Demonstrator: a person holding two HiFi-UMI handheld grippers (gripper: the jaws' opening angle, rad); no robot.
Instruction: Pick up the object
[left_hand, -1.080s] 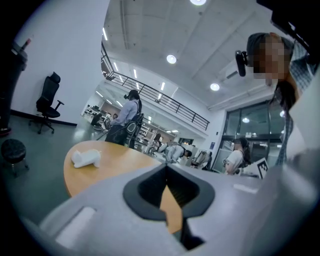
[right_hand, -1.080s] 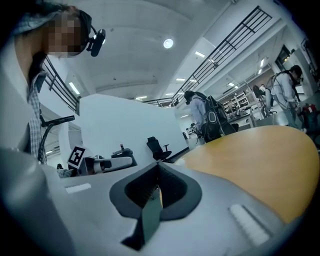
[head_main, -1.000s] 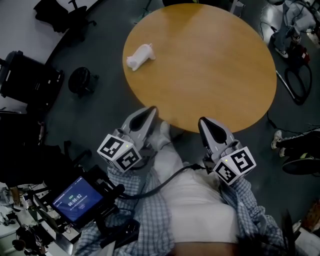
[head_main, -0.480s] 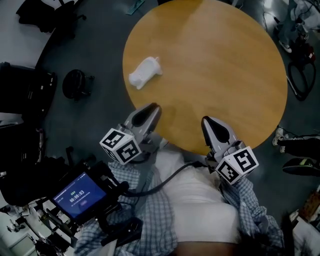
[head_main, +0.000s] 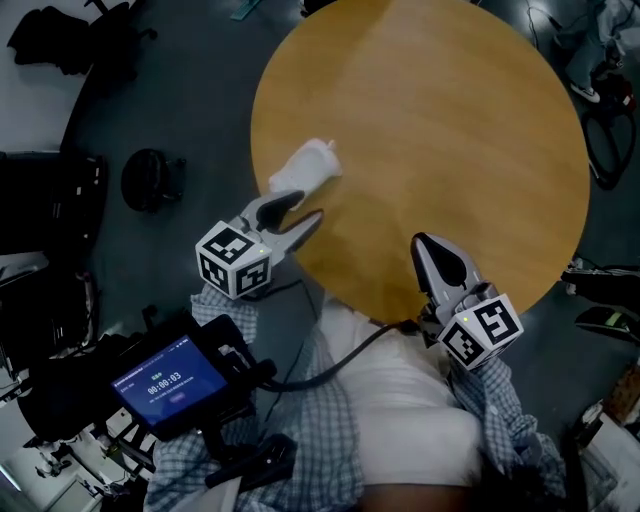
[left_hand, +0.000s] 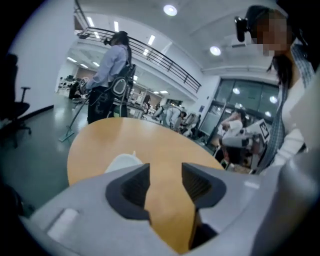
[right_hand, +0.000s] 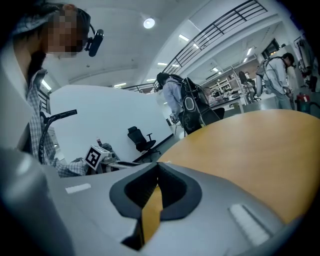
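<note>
A small white object (head_main: 304, 166) lies near the left edge of the round wooden table (head_main: 450, 120). In the left gripper view the white object (left_hand: 122, 163) peeks out just beyond the left jaw. My left gripper (head_main: 298, 211) hovers over the table's left rim, a short way from the object; its jaws are opening and only bare tabletop shows between them (left_hand: 165, 182). At the table's near edge, my right gripper (head_main: 428, 243) has its jaws together, holding nothing (right_hand: 156, 176).
A screen device (head_main: 172, 382) hangs at the person's left side, with a cable running to it. Dark office chairs (head_main: 50, 200) and a round black thing (head_main: 150, 178) stand on the floor to the left. People stand beyond the table (left_hand: 111, 70).
Both grippers have moved forward to the table. The left one has swung toward the white object and its jaws have parted. The right stays closed.
</note>
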